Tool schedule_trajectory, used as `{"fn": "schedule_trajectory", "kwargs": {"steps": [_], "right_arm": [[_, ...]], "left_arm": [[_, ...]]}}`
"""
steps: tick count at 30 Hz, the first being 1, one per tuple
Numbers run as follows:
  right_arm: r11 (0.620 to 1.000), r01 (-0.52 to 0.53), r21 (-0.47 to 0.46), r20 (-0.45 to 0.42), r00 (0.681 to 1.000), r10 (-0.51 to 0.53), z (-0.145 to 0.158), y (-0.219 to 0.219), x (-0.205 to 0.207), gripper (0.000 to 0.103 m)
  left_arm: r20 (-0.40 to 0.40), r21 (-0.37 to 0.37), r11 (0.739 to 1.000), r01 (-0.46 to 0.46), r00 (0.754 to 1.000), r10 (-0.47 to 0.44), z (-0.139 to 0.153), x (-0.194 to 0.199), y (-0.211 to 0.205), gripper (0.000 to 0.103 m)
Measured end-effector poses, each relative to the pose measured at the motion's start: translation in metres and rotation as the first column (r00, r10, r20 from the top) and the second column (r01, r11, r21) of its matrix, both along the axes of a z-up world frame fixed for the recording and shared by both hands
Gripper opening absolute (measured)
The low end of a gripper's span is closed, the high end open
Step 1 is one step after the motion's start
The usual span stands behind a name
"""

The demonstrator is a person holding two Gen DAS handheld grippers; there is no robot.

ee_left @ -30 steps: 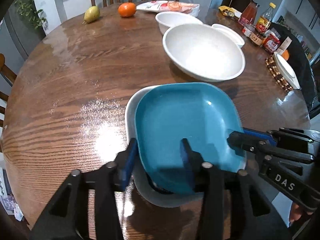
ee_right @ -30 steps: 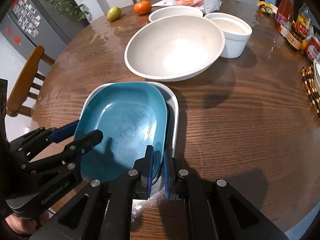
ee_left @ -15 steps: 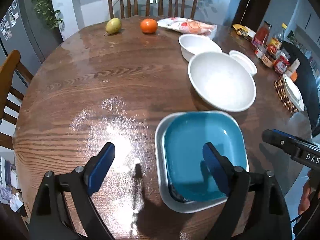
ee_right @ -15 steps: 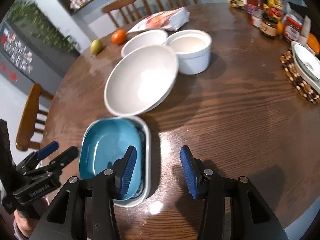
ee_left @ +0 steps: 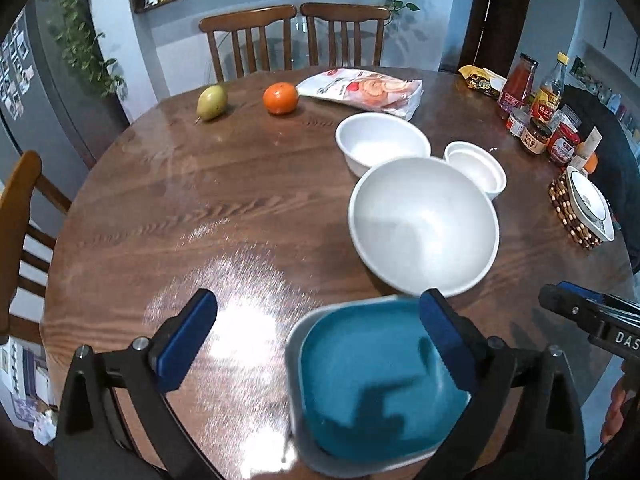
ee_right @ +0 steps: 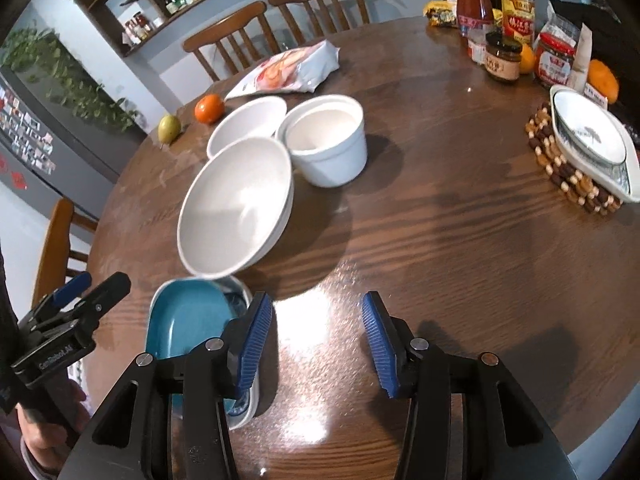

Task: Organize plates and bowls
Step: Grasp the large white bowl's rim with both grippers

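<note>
A teal square plate (ee_left: 376, 384) lies stacked inside a white square plate (ee_left: 294, 364) at the near table edge; the stack also shows in the right wrist view (ee_right: 184, 320). Behind it stand a large white bowl (ee_left: 424, 232), a medium white bowl (ee_left: 380, 140) and a small white straight-walled bowl (ee_left: 476, 168). My left gripper (ee_left: 316, 344) is open and empty, raised above the stack. My right gripper (ee_right: 318, 344) is open and empty, raised to the right of the stack. Each gripper shows at the edge of the other's view.
On the round wooden table (ee_left: 200, 200) lie a pear (ee_left: 212, 102), an orange (ee_left: 280, 98) and a snack bag (ee_left: 360, 90). Bottles and jars (ee_right: 504, 32) stand at the far right. A patterned dish (ee_right: 592, 140) rests on a beaded trivet. Chairs surround the table.
Both grippers let go of the teal plate, opened wide, and pulled up and back from the stack. The teal plate now rests in the white plate.
</note>
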State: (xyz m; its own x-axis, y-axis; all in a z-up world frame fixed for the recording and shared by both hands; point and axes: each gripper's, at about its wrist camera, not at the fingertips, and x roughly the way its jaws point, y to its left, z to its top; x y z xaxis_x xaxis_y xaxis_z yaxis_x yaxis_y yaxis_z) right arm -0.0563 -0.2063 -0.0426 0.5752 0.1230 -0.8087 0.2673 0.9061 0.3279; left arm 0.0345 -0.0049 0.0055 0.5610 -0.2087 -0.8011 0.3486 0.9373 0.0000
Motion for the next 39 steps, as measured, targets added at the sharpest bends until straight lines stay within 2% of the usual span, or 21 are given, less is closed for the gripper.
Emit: {"fn": "schedule_trajectory", "kwargs": {"steps": [5, 10, 16, 20, 22, 23, 25, 26, 28, 30, 33, 39], "right_arm": [[0.999, -0.001, -0.037, 0.026, 1.0, 0.002, 0.01, -0.007, 0.014, 0.048], [0.998, -0.018, -0.065, 0.039, 0.999, 0.02, 0.015, -0.011, 0.035, 0.048], [0.997, -0.043, -0.056, 0.019, 0.999, 0.044, 0.007, -0.01, 0.061, 0.048], [0.997, -0.068, -0.026, -0.004, 0.998, 0.068, -0.006, -0.005, 0.075, 0.048], [0.997, -0.081, -0.013, -0.009, 0.997, 0.081, -0.011, -0.003, 0.08, 0.048], [0.996, -0.084, -0.013, -0.015, 0.996, 0.084, -0.013, -0.003, 0.083, 0.048], [0.996, -0.085, -0.008, -0.027, 0.996, 0.085, -0.019, -0.002, 0.087, 0.046], [0.996, -0.084, -0.008, -0.031, 0.996, 0.083, -0.021, -0.001, 0.089, 0.044], [0.996, -0.089, 0.007, -0.038, 0.995, 0.089, -0.025, -0.001, 0.091, 0.029], [0.995, -0.101, 0.013, -0.038, 0.994, 0.101, -0.027, -0.001, 0.092, 0.018], [0.993, -0.114, 0.013, -0.031, 0.993, 0.114, -0.026, 0.003, 0.093, 0.01], [0.991, -0.131, 0.02, -0.006, 0.991, 0.131, -0.016, 0.013, 0.094, 0.01]], "left_arm": [[0.027, 0.009, 1.0, 0.029, 0.999, -0.029, 0.001, 0.014, -0.018, 0.101], [0.016, 0.015, 0.999, 0.036, 0.999, -0.037, -0.006, 0.033, -0.031, 0.101], [-0.075, -0.006, 0.999, 0.036, 0.997, -0.036, -0.024, 0.059, -0.038, 0.097], [-0.149, -0.039, 0.999, 0.027, 0.988, -0.033, -0.039, 0.073, -0.037, 0.084], [-0.182, -0.053, 0.998, 0.031, 0.982, -0.04, -0.045, 0.079, -0.037, 0.068], [-0.204, -0.064, 0.997, 0.035, 0.978, -0.047, -0.049, 0.081, -0.038, 0.064], [-0.234, -0.08, 0.996, 0.037, 0.971, -0.055, -0.055, 0.085, -0.039, 0.05], [-0.251, -0.088, 0.995, 0.038, 0.966, -0.059, -0.058, 0.087, -0.039, 0.046], [-0.259, -0.091, 0.995, 0.045, 0.964, -0.067, -0.061, 0.088, -0.04, 0.034], [-0.268, -0.105, 0.993, 0.061, 0.96, -0.088, -0.061, 0.087, -0.041, 0.029], [-0.261, -0.114, 0.99, 0.08, 0.959, -0.108, -0.057, 0.085, -0.042, 0.016], [-0.217, -0.129, 0.99, 0.057, 0.973, -0.084, -0.042, 0.086, -0.029, 0.014]]}}
